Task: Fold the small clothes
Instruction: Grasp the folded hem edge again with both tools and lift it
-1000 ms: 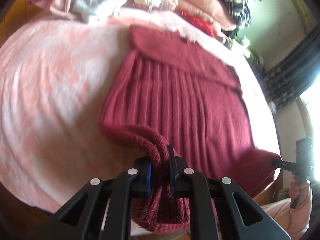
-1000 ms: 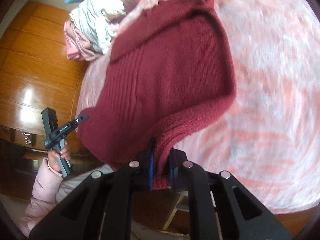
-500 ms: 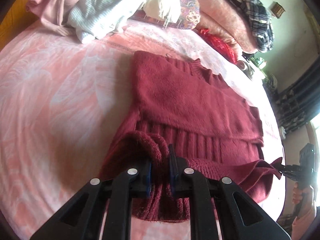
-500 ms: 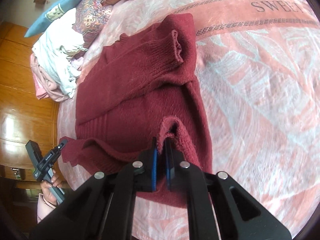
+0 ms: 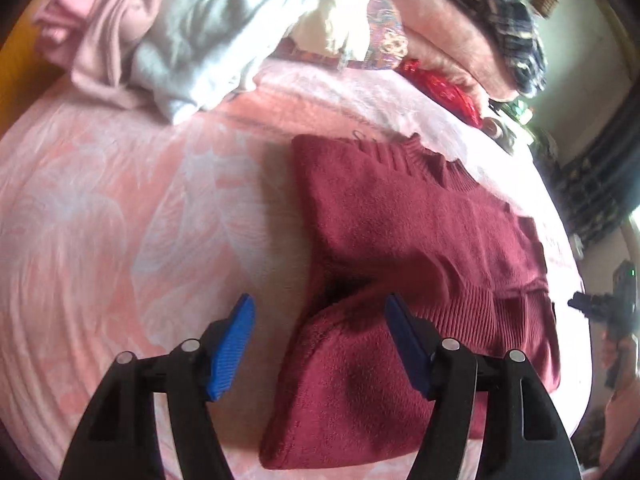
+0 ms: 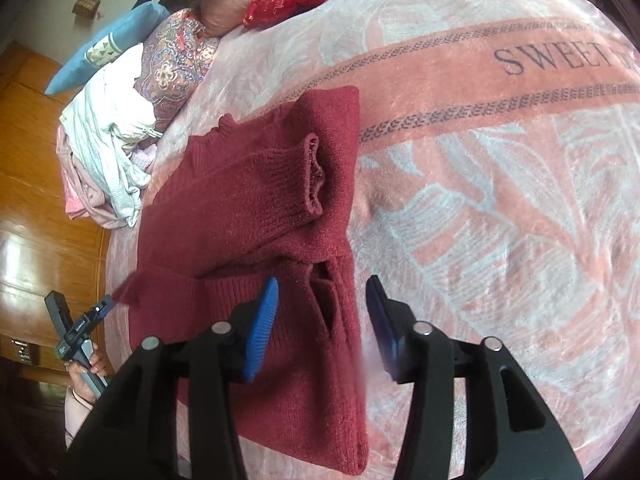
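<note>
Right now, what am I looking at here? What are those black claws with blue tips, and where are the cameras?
There is no robot: a person holds one hand tool in each hand, each with two fingers and a camera looking forward along them. One picture is from the left gripper, the other from the right gripper. Both stand open and hold nothing. Below them a dark red sweater lies on a pink blanket on a bed, its bottom part folded up over the body and a sleeve laid across. A pile of clothes and pillows sit at the far end.
</note>
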The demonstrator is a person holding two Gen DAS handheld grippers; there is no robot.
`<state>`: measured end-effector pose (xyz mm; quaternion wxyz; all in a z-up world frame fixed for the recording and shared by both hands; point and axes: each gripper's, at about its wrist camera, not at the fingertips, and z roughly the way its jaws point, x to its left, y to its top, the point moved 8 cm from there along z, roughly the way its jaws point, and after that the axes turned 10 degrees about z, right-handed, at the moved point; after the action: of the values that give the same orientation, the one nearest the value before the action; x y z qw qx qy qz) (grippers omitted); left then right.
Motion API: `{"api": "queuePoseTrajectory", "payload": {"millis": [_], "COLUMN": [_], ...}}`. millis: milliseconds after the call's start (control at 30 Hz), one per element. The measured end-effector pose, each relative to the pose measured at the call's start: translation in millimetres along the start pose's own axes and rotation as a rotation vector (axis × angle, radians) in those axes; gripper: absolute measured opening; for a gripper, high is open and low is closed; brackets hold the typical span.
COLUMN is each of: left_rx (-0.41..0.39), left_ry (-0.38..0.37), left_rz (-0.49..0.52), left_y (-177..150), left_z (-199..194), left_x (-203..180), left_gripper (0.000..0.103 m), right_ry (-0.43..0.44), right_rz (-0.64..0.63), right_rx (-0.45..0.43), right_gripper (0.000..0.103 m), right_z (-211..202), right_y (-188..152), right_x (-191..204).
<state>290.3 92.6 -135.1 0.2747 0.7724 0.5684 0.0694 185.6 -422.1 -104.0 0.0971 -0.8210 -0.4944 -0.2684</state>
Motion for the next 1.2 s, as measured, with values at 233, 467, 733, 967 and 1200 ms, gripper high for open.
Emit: {"api": "queuePoseTrajectory", "payload": {"millis": [233,467,733,967,1200], "left_rx": [0.019,0.081,0.067,0.095,0.123], "left_ry": [0.081,0.072,-0.036,-0.032,-0.006], "left_rz": [0.216,0.278,0.246,0.209,0.237], "left_y": [0,-3,-4,-4,-6], "left_z": [18,57,59,63,75], "left_x": [-26,-50,-66,-64,-71], "left_gripper": [0.069,0.072,0.012,0.019,0.053], "right_ry": [-0.026,-0.042,-0.024,-0.059,-0.113], "right_rz": [-0.094,-0.103,-0.114,-0.193,-0.217], "right_rx": [0.062,0.092,0.089,0.133,0.128], "right_gripper": [0.069,0.069,0.073,0.069,0.065], "right_z": [18,30,35,51,63], "right_y": [-16,-19,-13,-25,-24], "right_x": [23,20,18,26,27]}}
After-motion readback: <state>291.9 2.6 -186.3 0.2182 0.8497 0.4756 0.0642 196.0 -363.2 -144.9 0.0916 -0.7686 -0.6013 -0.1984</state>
